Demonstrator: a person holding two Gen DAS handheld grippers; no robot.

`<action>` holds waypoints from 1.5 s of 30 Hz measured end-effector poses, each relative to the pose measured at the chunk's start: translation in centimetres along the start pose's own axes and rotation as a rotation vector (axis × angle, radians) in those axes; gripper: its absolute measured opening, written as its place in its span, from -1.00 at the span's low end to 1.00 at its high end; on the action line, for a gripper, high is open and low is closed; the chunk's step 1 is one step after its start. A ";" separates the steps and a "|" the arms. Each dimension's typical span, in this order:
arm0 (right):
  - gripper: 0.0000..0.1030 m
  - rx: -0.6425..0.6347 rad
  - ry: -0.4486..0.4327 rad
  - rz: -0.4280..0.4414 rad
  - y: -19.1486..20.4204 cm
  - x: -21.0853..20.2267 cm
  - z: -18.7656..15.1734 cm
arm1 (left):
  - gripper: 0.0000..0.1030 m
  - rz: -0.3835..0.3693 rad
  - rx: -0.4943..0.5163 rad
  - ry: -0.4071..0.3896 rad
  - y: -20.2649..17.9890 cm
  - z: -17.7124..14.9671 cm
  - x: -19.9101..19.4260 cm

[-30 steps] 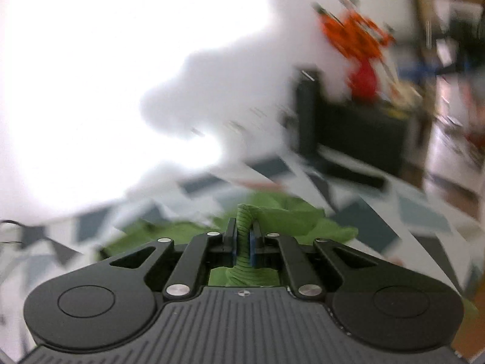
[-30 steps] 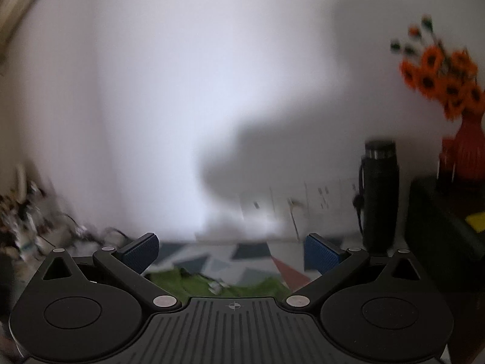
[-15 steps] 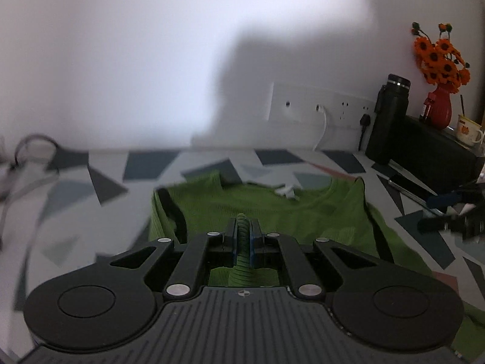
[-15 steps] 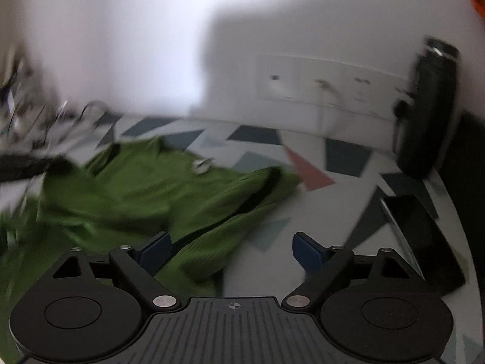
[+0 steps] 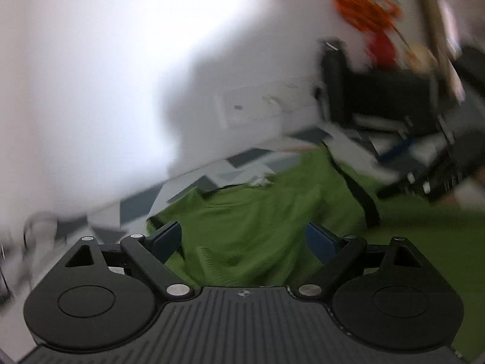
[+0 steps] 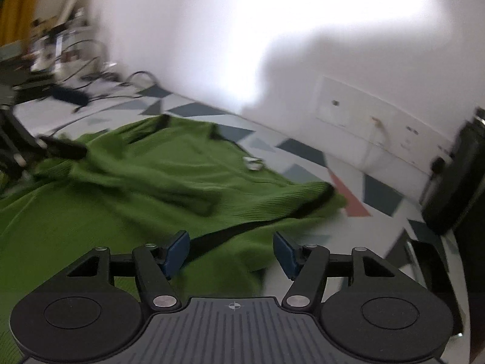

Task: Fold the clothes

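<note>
left gripper [image 5: 242, 239] is spread wide, blue pads apart with nothing between them, poised just above a rumpled ridge of the green sweater [image 5: 251, 230]. right gripper [image 6: 232, 253] likewise has its pads apart and empty, low over the sweater's near right edge, where a dark trim band [image 6: 230, 233] runs across between the pads. the sweater lies spread on the patterned tabletop [image 6: 303, 151] (grey and coral triangles on white), a sleeve [image 6: 169, 188] folded inward across the chest, and a small white tag [image 6: 253, 163] at the neckline toward the wall. both views are motion-blurred, so fine edges are hard to tell. judgement: the sleeve-in fold on one side looks laid down, and the step in hand is repositioning both grippers for the next grasp. the next move likely calls for the right gripper to drop and pinch the trimmed edge below it, and for the left to take a matching point on its side, so the cloth can be lifted evenly and carried over without dragging the folded sleeve out. farther back: a dark bottle [image 6: 460, 176] near the table's right end, a wall socket panel [image 6: 363, 121], cables [image 6: 91, 69] at the far left, and orange flowers in a red vase [image 5: 372, 21] in the left view.
</note>
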State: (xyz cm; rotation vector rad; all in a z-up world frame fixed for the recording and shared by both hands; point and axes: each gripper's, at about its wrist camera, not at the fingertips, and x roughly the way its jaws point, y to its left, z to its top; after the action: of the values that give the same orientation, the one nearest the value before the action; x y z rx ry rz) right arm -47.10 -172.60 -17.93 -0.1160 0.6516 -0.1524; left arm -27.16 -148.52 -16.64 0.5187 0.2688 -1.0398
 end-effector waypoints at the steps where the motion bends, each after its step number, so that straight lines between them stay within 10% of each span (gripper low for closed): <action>1: 0.11 -0.025 -0.005 0.011 0.7 0.0 0.0 | 0.76 -0.005 0.054 0.019 -0.7 -0.2 0.4; 5: 0.10 -0.087 0.005 0.015 2.7 1.1 0.0 | 0.42 -0.018 0.118 0.124 -1.8 -1.3 3.0; 10: 0.01 -0.072 0.046 -0.001 3.3 3.2 -0.5 | -0.61 -0.008 -0.019 0.135 0.4 -1.5 3.9; 15: -0.73 0.011 0.041 0.002 2.0 2.7 -0.9 | -0.75 -0.028 -0.266 0.058 3.6 -0.7 2.3; 23: -0.81 0.319 -0.103 -0.106 -3.6 -2.3 -3.2 | -0.76 -0.081 -0.523 -0.131 4.6 1.2 0.3; 27: -0.79 0.460 -0.060 -0.152 -6.5 -3.5 -6.3 | -0.61 -0.232 -0.733 -0.014 3.5 -0.5 2.4; 36: -0.47 0.372 -0.002 -0.138 -6.7 -6.3 -6.6 | 0.39 -0.157 -0.550 0.235 1.4 -2.6 1.4; 40: -0.47 0.379 -0.156 -0.106 -7.5 -8.1 -4.9 | 0.39 -0.182 -0.488 0.284 1.9 -2.1 0.4; 45: -0.41 0.335 -0.110 -0.094 -7.9 -4.5 -2.0 | 0.39 -0.162 -0.417 0.205 1.3 -0.1 -0.2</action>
State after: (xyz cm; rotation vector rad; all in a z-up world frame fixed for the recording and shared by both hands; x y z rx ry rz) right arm -52.73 -179.66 -15.61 0.1669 0.5031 -0.3406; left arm -26.12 -147.83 -16.31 0.2264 0.7016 -1.0518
